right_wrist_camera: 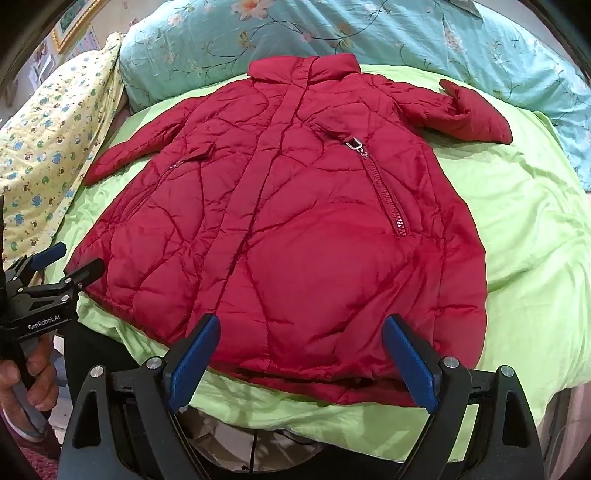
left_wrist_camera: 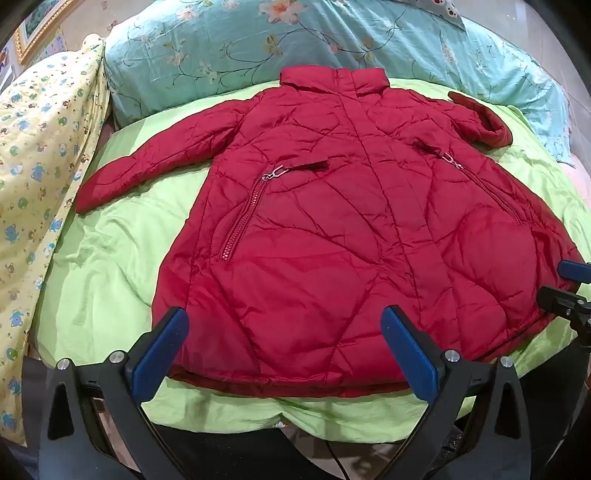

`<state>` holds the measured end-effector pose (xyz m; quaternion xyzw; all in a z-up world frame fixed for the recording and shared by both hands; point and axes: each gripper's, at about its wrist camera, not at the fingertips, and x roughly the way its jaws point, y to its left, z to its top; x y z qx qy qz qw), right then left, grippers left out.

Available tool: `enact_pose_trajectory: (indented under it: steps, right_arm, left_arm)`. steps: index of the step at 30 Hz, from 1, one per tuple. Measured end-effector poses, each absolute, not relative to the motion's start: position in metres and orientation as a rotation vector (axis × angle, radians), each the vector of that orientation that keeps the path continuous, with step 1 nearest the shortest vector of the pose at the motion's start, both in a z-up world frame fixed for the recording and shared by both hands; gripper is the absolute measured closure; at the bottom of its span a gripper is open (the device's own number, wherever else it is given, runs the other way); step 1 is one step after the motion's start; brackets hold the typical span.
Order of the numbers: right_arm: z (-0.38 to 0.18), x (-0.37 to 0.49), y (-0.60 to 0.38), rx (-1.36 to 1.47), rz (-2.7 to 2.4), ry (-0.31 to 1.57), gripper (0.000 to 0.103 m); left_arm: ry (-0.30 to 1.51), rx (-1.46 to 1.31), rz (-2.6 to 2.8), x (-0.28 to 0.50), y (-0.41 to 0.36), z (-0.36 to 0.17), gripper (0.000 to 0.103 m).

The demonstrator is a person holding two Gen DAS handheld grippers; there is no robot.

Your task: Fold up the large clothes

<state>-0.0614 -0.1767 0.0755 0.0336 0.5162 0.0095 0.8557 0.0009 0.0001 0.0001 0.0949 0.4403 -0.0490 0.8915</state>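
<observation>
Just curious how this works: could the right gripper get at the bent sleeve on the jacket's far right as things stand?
Probably yes. The right gripper is open above the hem, and nothing lies between it and the bent sleeve; it would just have to travel across the red jacket.

From my seat I see a bed under a light green sheet (left_wrist_camera: 110, 266), wrinkled and evenly lit. At twelve o'clock lies a teal floral quilt (left_wrist_camera: 221, 48); at nine o'clock, a pale yellow blanket (left_wrist_camera: 33, 155) printed with small animals. At eleven o'clock a gold picture frame (left_wrist_camera: 31, 35) hangs on the wall.
</observation>
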Motion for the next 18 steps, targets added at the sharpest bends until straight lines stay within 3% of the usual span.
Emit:
enact_pose_trajectory:
  steps: [18]
  right_arm:
    - [0.0781, -0.0622, -0.1718, 0.067, 0.026, 1.083, 0.012]
  left_arm:
    - [0.907, 0.198, -0.098, 0.0012, 0.0012, 0.0012, 0.000]
